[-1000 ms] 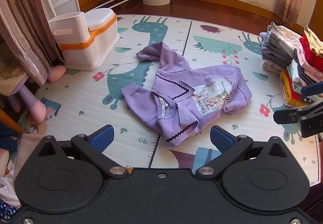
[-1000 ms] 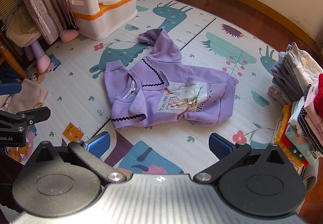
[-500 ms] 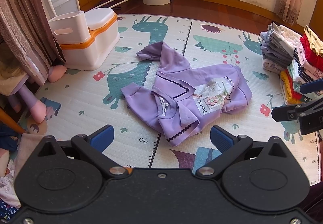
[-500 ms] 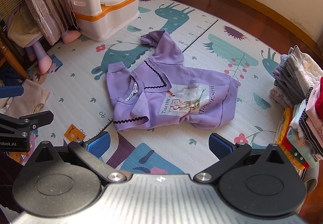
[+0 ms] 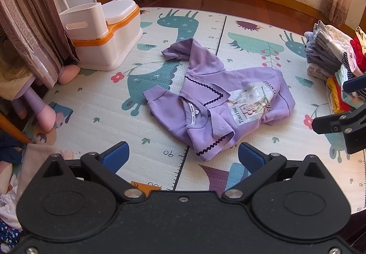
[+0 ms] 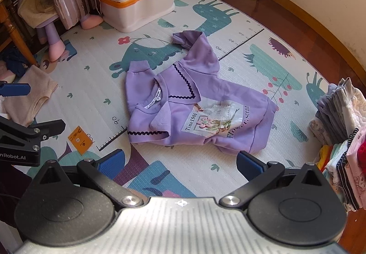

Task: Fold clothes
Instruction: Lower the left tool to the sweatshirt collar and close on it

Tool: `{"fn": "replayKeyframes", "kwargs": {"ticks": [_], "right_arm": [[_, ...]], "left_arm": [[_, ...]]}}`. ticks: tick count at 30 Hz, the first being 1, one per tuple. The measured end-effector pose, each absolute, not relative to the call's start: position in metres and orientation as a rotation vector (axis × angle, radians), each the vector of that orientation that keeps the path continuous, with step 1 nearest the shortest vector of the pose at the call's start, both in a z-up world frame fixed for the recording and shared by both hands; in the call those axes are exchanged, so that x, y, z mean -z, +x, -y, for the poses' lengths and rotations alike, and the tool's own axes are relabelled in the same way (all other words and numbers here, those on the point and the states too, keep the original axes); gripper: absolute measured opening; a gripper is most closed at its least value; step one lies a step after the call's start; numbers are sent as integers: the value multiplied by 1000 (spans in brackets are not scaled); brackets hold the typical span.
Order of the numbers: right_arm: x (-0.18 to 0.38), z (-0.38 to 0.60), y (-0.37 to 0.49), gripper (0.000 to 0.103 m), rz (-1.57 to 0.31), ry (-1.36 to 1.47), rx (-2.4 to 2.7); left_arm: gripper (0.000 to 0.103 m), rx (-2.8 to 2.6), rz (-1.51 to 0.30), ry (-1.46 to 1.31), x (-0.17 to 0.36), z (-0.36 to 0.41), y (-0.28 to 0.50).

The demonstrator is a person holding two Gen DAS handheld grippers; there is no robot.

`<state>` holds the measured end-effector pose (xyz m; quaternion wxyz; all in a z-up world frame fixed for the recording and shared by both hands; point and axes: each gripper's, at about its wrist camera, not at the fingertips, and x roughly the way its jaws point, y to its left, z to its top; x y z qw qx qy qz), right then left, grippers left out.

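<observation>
Fabric of a soft, light kind is what the purple sweatshirt [image 6: 201, 112] appears to be made of: it lies rumpled and face up on the play mat [image 6: 91, 93], at the centre of both wrist views, with its printed panel showing. One sleeve [image 5: 187, 52] is thrown toward the upper middle of the left wrist frame, and the other [image 5: 157, 96] is bunched beside the collar [image 5: 205, 93], whose flaps are partly turned over. Such cloth is judged likely to sag and crease when lifted, not to slip or break, so it is best taken at firm edges: the ribbed hem at the right of the garment, the shoulder seams, or a cuff. Flattening is probably needed before any fold.

Nothing is held by the left gripper [image 5: 183, 155]; its blue pads are seen spread wide, low in the frame and short of the garment. Likewise the right gripper [image 6: 180, 161] is seen with pads wide apart and nothing between them. A stack of folded clothes [image 6: 338, 121] is seen at the right edge of both frames.
</observation>
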<state>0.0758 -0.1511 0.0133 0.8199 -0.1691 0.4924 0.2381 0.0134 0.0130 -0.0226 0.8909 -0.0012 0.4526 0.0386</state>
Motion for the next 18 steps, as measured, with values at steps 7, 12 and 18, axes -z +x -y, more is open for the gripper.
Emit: {"fn": "replayKeyframes", "kwargs": {"ticks": [7, 12, 18], "right_arm": [[-8, 139, 95, 103, -1072, -407, -536], [10, 128, 117, 103, -1102, -467, -565], [44, 119, 140, 103, -1120, -564, -580]], "left_arm": [[103, -90, -987, 2, 45, -19, 29], [103, -89, -1027, -12, 68, -28, 38], [103, -101, -1050, -105, 103, -39, 51]]}}
